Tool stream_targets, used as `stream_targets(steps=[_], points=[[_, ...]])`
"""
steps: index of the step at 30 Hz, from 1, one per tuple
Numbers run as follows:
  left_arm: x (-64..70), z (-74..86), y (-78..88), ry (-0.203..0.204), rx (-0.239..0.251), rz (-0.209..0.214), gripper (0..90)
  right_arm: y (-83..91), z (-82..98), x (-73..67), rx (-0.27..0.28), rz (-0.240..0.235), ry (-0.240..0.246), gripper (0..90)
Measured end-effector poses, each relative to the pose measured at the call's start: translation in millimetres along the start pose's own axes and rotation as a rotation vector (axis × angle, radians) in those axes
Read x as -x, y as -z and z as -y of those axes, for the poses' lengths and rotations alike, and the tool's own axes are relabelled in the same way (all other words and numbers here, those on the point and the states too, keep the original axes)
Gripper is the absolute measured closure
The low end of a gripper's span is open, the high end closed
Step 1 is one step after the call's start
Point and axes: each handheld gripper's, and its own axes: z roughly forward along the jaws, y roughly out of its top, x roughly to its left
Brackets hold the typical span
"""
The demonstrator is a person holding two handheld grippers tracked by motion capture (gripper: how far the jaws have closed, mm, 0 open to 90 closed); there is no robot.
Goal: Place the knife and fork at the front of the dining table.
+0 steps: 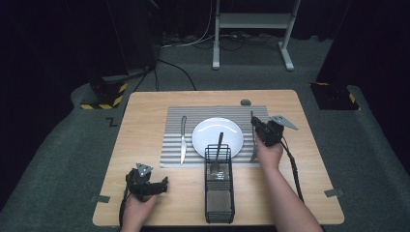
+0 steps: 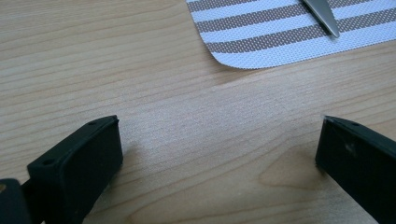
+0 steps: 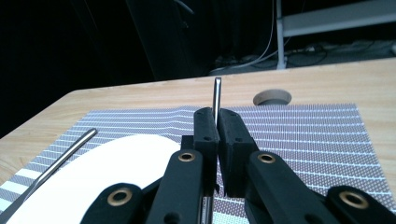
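The piece of cutlery (image 3: 216, 95) in the right tongs (image 3: 217, 122) is nearest to the eye: its thin steel handle end stands up between the two black jaws, which are pressed together on it. In the high view the same piece (image 1: 253, 140) runs along the right edge of the striped placemat (image 1: 174, 135), just beside the white plate (image 1: 217, 137). Its far end is lifted in the right tongs (image 1: 256, 123), and its near end seems low, at the mat's front corner. I cannot tell whether it is a fork or a spoon. Its long axis goes from near to far, almost parallel to the knife (image 1: 183, 140) on the other side of the plate.

I think the coming move is to lay it flat there, so the handle must go down without turning out of this line.

A black wire caddy (image 1: 219, 186) stands in front of the plate with one utensil (image 1: 218, 151) inside, leaning toward the plate. The left tongs (image 1: 153, 186) rest well apart on the counter (image 1: 145, 104), and their jaws stand wide with only bare wood between them.
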Motion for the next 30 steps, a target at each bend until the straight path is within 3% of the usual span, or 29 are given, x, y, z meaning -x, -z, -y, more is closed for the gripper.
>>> stream_targets(steps=[10,19,30], points=[[0.0,0.0,-0.1,0.001,0.000,0.003,0.6,-13.4,6.5,6.9,-0.037,0.031,-0.019,86.3],[-0.1,0.3,0.3,0.002,0.000,0.000,0.7,-17.2,8.8,7.5,-0.066,0.045,-0.002,86.1],[-0.3,0.4,0.6,0.003,0.001,0.001,0.9,-21.6,9.9,7.8,-0.084,0.057,-0.026,86.0]])
